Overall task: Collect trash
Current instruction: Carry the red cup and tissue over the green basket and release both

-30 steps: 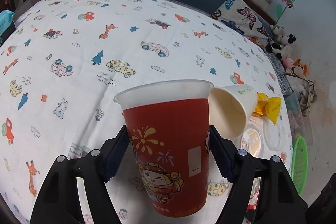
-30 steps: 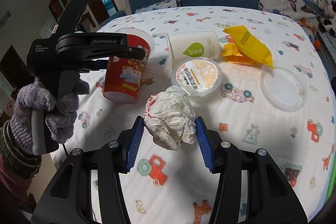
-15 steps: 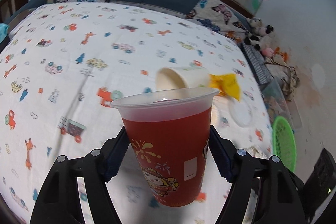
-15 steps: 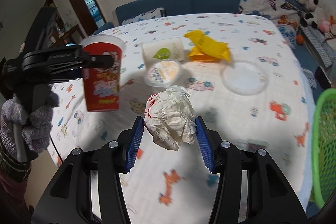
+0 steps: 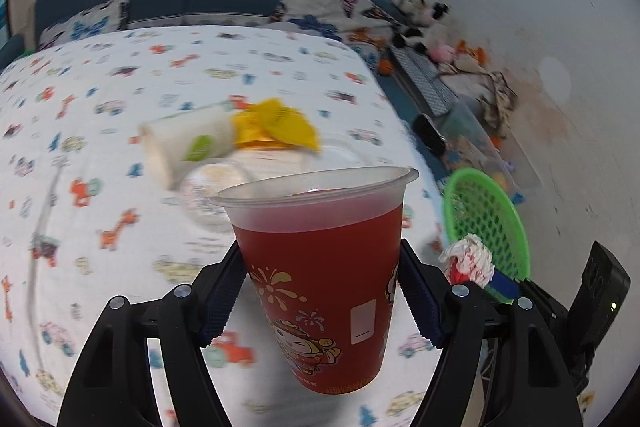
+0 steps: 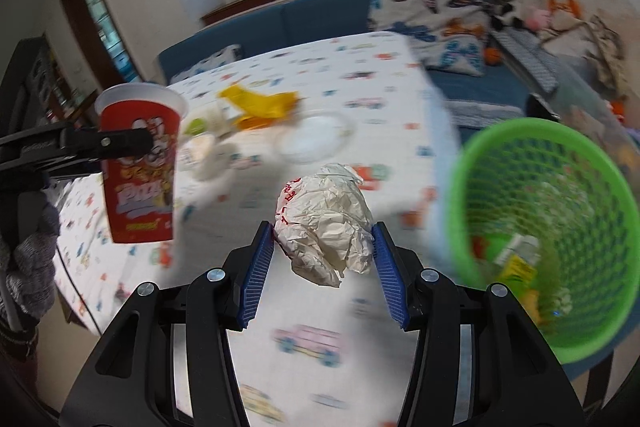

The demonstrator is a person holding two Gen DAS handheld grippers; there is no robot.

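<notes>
**Both grippers loaded, basket's off at 2 o'clock**

Closest to you on the right side: your right gripper (image 6: 325, 247) is pinching the crumpled paper wad (image 6: 326, 223) between its blue pads, held up off the worktop (image 6: 304, 343). Nothing is slipping that I can see. The green mesh basket (image 6: 592, 331) sits just past the worktop's edge, at about 2 o'clock from that gripper and lower down. It already has some trash in the bottom. That's the relation that matters: the wad is the nearer load, so I'd guess it goes in first, with a short swing right until it's over the rim.

Your left gripper (image 5: 322, 295) is clamped on the red cup (image 5: 320, 287), upright, long axis vertical, rim on top. Can't tell if there's anything in it, so I'd keep it level. From the left wrist view the basket (image 5: 516, 215) is at about 2 o'clock too, but your right gripper and the wad (image 5: 468, 259) hang right between the cup and the rim. So the left has to wait or go around.

Farther out at roughly 11 o'clock, still on the worktop: a white cup on its side (image 5: 180, 145), a yellow wrapper (image 5: 276, 127), a round lid (image 5: 208, 187) and a clear lid (image 6: 316, 137). All blurry. Sofa (image 6: 304, 15) behind.
</notes>
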